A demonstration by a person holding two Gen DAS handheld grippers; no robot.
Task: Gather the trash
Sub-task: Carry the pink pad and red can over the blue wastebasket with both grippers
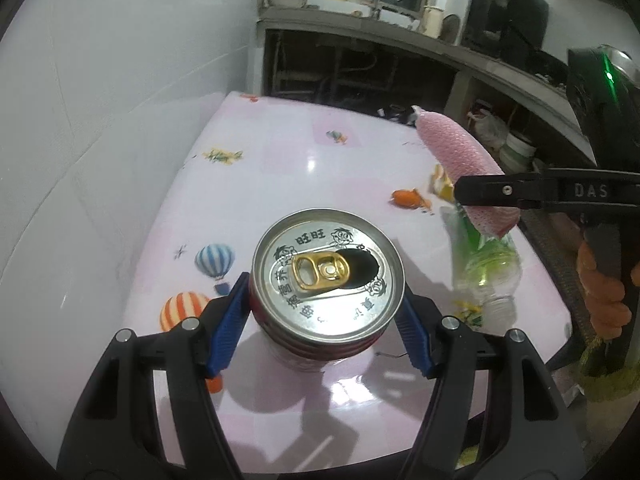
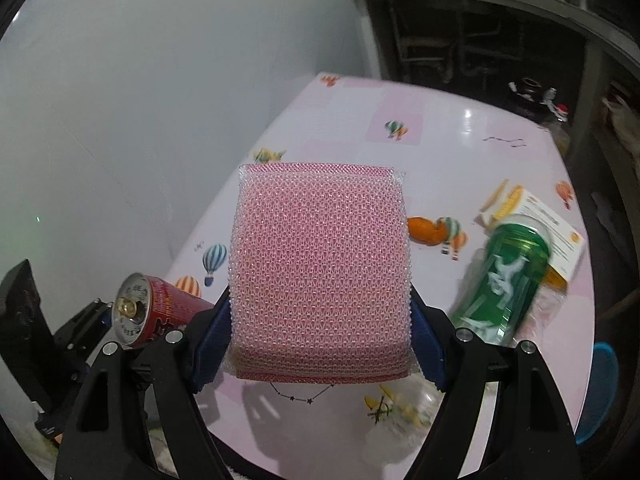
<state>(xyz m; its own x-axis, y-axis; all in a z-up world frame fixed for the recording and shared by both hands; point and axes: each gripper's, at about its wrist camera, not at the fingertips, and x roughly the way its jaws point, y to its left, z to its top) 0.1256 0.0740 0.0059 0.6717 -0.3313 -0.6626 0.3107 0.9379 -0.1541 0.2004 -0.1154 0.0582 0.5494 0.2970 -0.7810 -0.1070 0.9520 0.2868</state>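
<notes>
Evidently both grippers were loaded, so the step in hand was the carry. The left gripper [image 1: 320, 316] had its blue pads pressed on the sides of an opened red can [image 1: 326, 284], held upright above the near part of the pink table [image 1: 280, 152]. The right gripper [image 2: 322, 344] was clamped on a pink mesh sponge [image 2: 320, 276], which stood up between its jaws, clear of the tabletop. No bin showed plainly in either view; a blue rim [image 2: 600, 384] sat beyond the table's right edge, though what it was could not be told. The next move likely called for carrying both loads off the table to wherever the trash goes, with the can kept level in case liquid remained.

Left on the table were a green plastic bottle [image 2: 508, 280] lying on its side, orange peel [image 2: 426, 230] and a white carton [image 2: 548, 220] beneath the bottle's far end. These lay toward the right edge, close under the sponge's path. The left half of the table and the wall side were open; dark shelving [image 1: 360, 60] stood behind the far edge.
</notes>
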